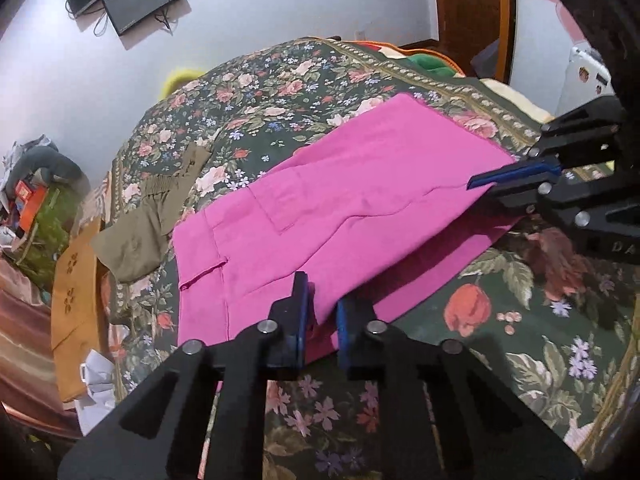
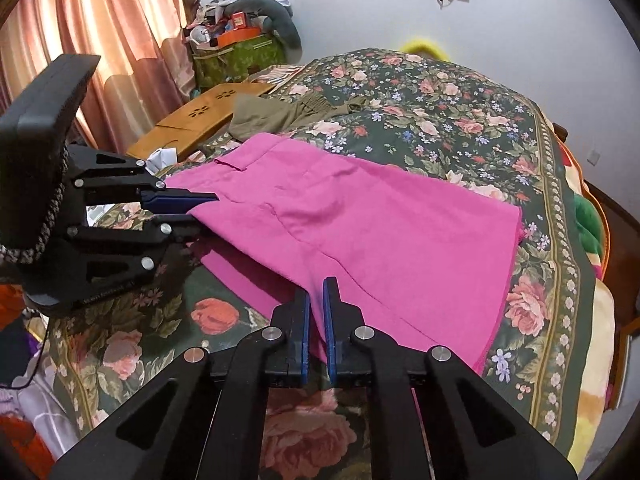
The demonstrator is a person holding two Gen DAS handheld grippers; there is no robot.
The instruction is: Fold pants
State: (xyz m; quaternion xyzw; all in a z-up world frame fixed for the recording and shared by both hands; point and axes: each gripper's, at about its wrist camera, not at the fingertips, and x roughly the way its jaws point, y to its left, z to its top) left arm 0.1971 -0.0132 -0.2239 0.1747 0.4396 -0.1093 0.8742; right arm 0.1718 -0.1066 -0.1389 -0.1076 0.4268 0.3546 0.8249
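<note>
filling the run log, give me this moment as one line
left gripper: shut on pink pants | right gripper: shut on pink pants | on floral bedspread

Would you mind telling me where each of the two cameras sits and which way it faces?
Left wrist view: sits on the left gripper, looks down along its fingers over the pink pants on the floral bedspread toward a white wall; the right gripper shows at right.
Right wrist view: sits on the right gripper, faces across the pants toward the curtain; the left gripper shows at left.
Shared: pants, bedspread, olive garment, both grippers shut on the pants' near edge.
</note>
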